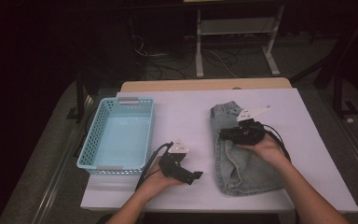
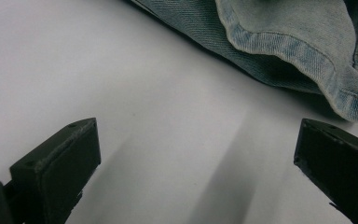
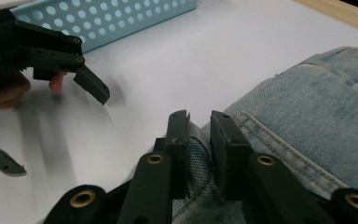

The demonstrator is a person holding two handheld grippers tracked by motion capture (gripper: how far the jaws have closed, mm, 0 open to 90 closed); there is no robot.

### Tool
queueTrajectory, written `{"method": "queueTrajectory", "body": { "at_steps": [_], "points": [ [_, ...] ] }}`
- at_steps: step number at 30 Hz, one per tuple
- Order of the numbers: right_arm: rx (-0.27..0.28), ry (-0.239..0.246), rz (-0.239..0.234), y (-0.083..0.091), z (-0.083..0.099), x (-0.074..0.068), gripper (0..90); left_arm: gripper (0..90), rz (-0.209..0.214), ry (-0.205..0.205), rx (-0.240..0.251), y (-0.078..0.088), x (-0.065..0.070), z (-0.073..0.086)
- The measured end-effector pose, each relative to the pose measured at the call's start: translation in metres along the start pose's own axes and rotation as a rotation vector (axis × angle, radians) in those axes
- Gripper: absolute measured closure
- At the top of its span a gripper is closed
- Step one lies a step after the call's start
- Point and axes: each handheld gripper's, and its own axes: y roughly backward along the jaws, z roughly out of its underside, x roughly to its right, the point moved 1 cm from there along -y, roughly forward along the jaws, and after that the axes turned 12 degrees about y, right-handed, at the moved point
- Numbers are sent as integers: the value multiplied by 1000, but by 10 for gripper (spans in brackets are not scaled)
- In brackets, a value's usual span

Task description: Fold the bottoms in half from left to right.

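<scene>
From above, I see the denim shorts (image 1: 242, 154) lying flat on the right half of the white counter (image 1: 186, 116), with a light blue basket (image 1: 119, 135) at the left. My right gripper (image 1: 226, 134) sits on the shorts' left edge; my left gripper (image 1: 193, 177) hovers near the front. In the left gripper view, its jaws stand wide apart over bare counter, a shorts hem ahead. In the right gripper view, my jaws are clamped on a fold of denim.
</scene>
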Motion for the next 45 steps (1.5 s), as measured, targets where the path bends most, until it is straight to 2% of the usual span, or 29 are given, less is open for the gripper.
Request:
{"method": "queueTrajectory", "body": {
  "at_steps": [28, 45],
  "points": [
    [31, -32, 24, 39, 17, 2, 807, 2, -12, 1, 3, 2, -1, 1],
    [29, -58, 60, 72, 41, -4, 807, 2, -14, -1, -3, 1, -1, 1]
  ]
}}
